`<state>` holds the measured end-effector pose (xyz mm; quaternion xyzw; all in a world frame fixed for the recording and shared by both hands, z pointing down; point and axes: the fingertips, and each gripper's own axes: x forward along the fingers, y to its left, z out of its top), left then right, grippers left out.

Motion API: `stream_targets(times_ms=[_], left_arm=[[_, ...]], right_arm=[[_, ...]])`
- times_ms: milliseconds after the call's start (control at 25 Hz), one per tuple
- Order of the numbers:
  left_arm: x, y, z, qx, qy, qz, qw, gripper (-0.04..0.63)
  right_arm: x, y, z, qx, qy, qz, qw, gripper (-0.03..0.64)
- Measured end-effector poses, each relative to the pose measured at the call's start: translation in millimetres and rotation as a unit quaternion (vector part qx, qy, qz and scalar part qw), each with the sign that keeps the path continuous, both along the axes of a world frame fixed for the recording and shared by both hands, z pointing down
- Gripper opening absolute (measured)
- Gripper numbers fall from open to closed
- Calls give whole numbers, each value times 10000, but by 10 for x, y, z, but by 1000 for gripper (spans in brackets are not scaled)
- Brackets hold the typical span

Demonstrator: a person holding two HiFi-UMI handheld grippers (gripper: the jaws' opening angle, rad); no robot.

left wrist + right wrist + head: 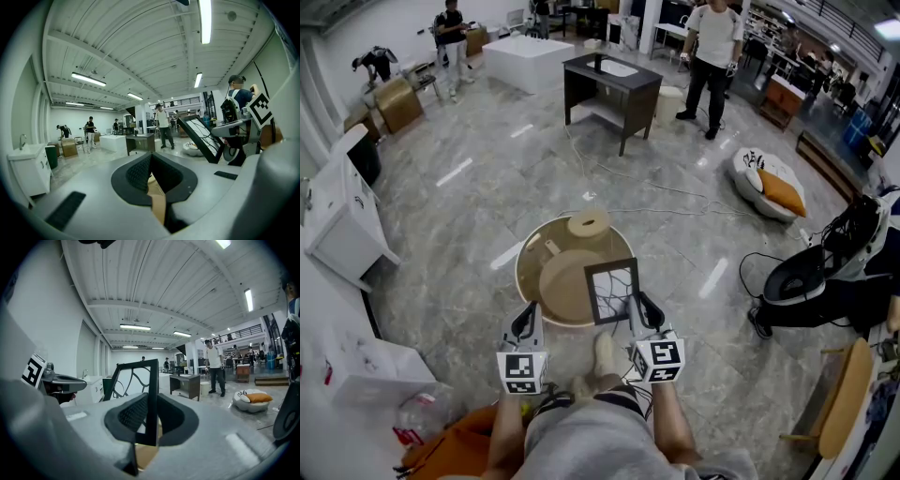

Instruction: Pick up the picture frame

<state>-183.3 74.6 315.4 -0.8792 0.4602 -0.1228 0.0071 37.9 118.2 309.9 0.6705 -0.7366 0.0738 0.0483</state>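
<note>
Under you: grey marbled tile floor, glossy, with light streaks. Centre of your head view: round tan wooden table. Upper centre: dark brown desk; left of it, white rectangular block. Left edge: white sink cabinet. Right: white beanbag with orange cushion. Above you: white ribbed ceiling, long fluorescent tube lights.

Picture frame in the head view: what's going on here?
A person holds a gripper in each hand. The right gripper has its jaws closed on one edge of the black picture frame and holds it upright, apparently lifted over the round tan table. The left gripper sits alongside with nothing between its jaws.
</note>
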Motion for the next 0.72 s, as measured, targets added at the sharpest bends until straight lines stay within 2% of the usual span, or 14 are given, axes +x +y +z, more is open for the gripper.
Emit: stream_targets(times_ms=[720], left_arm=[[39, -54, 111, -14, 52, -21, 10000, 17]], right_arm=[[26, -45, 45, -13, 8, -9, 10000, 63]])
